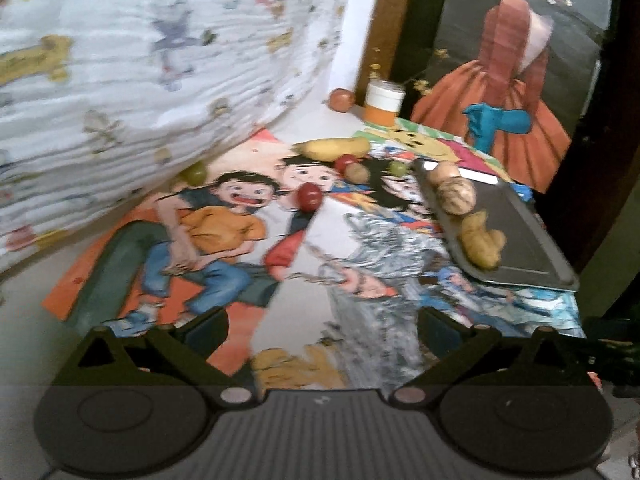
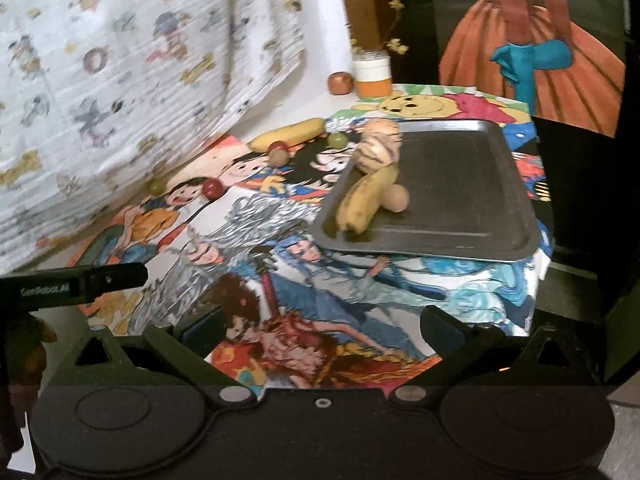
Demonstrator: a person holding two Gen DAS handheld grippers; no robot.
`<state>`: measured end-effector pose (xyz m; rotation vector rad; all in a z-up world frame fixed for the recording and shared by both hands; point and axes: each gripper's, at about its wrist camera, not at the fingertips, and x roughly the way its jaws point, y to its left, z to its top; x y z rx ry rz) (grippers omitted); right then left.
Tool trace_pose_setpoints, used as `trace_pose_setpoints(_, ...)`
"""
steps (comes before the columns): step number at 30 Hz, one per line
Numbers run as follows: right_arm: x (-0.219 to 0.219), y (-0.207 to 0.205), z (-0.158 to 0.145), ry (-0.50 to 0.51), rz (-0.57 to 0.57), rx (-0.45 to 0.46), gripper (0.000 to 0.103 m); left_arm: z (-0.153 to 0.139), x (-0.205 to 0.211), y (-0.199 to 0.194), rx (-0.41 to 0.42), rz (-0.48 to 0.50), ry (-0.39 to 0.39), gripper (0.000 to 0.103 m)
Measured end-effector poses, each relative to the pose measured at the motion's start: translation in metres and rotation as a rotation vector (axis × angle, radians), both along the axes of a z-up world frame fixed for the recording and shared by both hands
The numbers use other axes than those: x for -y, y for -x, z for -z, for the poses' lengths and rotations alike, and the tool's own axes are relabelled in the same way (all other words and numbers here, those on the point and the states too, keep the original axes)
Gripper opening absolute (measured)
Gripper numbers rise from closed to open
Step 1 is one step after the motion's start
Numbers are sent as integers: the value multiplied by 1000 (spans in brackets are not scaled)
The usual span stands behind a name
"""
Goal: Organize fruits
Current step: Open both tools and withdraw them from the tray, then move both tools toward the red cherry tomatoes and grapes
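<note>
A grey metal tray [image 1: 520, 232] [image 2: 460, 184] lies on the right of the table. It holds a spotted banana [image 1: 480, 244] [image 2: 366, 200], a striped round fruit [image 1: 456, 196] [image 2: 378, 150] and a small brown fruit [image 2: 398, 199]. Loose on the table behind lie a yellow banana [image 1: 336, 148] [image 2: 288, 134], a red fruit [image 1: 310, 196] [image 2: 213, 189], a green grape [image 1: 397, 167] [image 2: 337, 140] and a few other small fruits. My left gripper [image 1: 322, 328] and right gripper [image 2: 320, 328] are both open with nothing between their fingers, well short of the fruit.
Cartoon posters [image 1: 224, 240] cover the table. A patterned white cloth [image 1: 140, 80] hangs along the left. At the back stand a white and orange jar [image 1: 384, 104] and a reddish apple [image 1: 342, 100], with a painting [image 1: 500, 100] behind. The left gripper's finger [image 2: 80, 280] shows at the right view's left.
</note>
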<state>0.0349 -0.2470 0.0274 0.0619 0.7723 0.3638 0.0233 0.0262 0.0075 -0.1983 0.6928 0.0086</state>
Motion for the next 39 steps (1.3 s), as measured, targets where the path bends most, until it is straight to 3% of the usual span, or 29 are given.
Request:
trace_pose_setpoints(13,-29,-3,7,12,-85,12,102,12,-46,4,7,-133,-16,103)
trace_pose_setpoints(22,-35,-18,12,21,-106,9,102,15,-52,-4,24,-129,-38,103)
trace_pose_setpoints(27,-49,-42,-2,20,-158,43,102,12,-55,-16,49,-121,-81,103)
trace_pose_setpoints(33,-66,-79,-19,106,-284,175,102,8,-67,-33,82,-119,-106,103)
trace_pose_setpoints(39,-87,-105,-9,271,-546,278,102,9,-73,-56,103,-136,-111,103)
